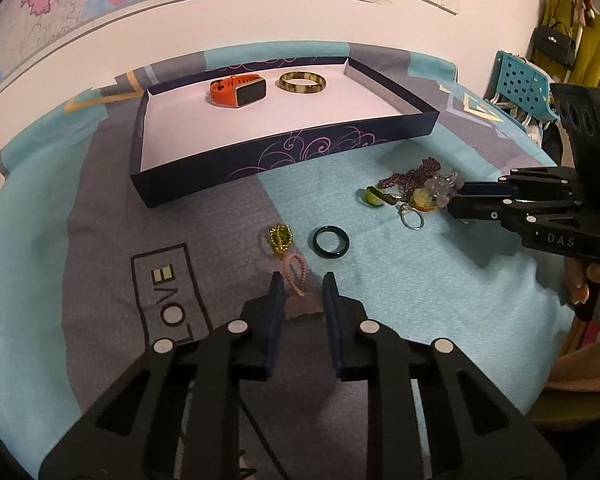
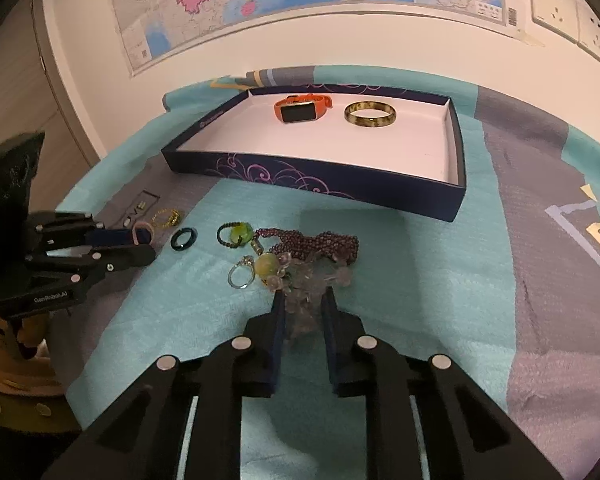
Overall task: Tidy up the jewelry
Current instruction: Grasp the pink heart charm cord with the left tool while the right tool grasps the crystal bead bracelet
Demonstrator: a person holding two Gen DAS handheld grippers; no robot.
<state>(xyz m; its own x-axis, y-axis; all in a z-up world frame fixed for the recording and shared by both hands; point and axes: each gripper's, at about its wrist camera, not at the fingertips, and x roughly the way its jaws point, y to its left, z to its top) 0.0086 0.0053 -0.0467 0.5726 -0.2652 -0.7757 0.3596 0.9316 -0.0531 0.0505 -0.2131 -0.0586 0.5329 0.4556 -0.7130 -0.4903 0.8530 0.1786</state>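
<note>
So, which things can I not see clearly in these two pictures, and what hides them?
- Pink piece, left wrist view: its lower part is behind the left gripper fingers; whether they touch it is unclear.
- Clear beads, right wrist view: partly behind the right gripper fingers; contact unclear.
- Purple bead pile: tangled, so the number of pieces is unclear.
- Silver ring: too small to see its setting.

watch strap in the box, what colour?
Orange strap on the watch, dark screen. It lies in the box beside the bangle. Clearest in the right wrist view.
</note>
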